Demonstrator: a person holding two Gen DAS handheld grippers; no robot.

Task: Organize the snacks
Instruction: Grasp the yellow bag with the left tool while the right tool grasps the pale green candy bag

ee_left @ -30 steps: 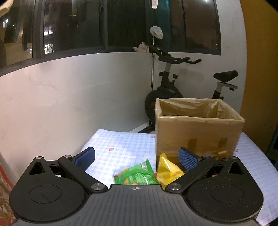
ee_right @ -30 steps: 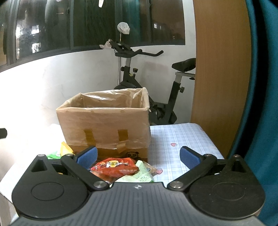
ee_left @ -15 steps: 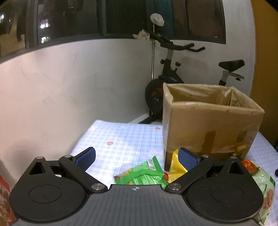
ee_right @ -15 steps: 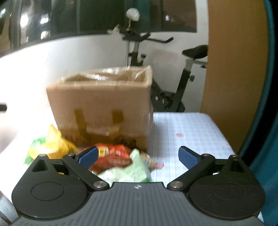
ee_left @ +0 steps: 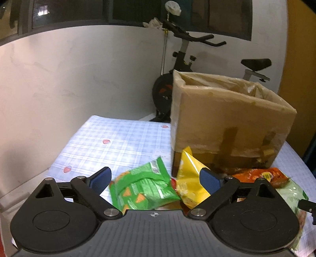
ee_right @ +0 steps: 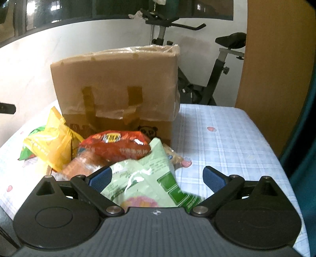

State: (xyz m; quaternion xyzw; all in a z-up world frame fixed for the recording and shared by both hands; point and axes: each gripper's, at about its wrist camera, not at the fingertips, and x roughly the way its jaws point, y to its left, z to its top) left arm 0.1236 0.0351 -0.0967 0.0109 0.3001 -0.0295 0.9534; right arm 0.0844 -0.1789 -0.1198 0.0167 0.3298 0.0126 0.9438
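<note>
Left hand-held gripper (ee_left: pixel 155 179) has dropped closer, jaws wide, now straddling the green bag (ee_left: pixel 142 189) beside the yellow bag (ee_left: pixel 187 178). Right hand-held gripper (ee_right: pixel 157 178) likewise: spread, empty, over the pale-green bag (ee_right: pixel 142 181). Box (ee_right: pixel 116 87) sits behind on the tabletop (ee_right: pixel 227 142). Nothing boxed yet; grasps likely next.

Ahead of me a pale plastered wall (ee_left: pixel 69 75) runs under dark night windows (ee_left: pixel 79 11). A black exercise bike (ee_right: pixel 199 65) stands behind the blue-checked cloth surface (ee_right: pixel 227 138), and an orange-brown wooden panel (ee_right: pixel 276 69) rises on my right.
</note>
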